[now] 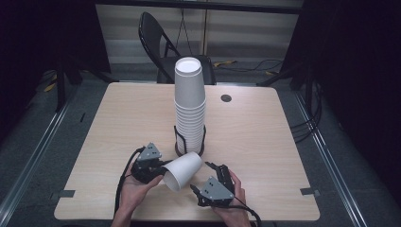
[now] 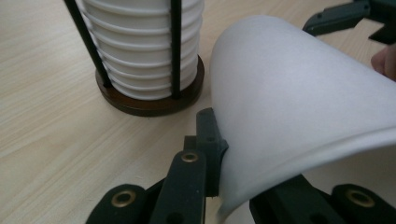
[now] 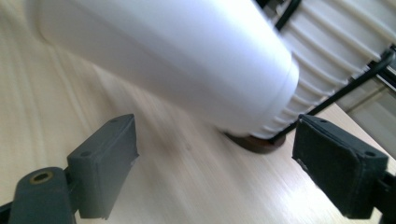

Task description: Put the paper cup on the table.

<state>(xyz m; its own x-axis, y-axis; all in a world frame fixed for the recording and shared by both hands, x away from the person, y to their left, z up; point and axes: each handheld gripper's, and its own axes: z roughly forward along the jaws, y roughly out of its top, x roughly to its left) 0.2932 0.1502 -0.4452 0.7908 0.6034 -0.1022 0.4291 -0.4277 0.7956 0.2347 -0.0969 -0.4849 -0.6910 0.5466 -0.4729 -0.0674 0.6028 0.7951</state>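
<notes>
High view: left gripper (image 1: pixel 158 171) holds a paper cup (image 1: pixel 183 170) on its side before the cup stack (image 1: pixel 190 106). Left gripper view: jaws clamped on the cup's rim. Right gripper view: jaws apart; grip the cup base gently, without crushing

We see the left gripper (image 2: pixel 219 163) clamped on the rim of a white paper cup (image 2: pixel 299 107) (lying sideways, right of frame); cup stack (image 2: pixel 140 46) in its holder (image 2: pixel 149 100) upper left.
</notes>
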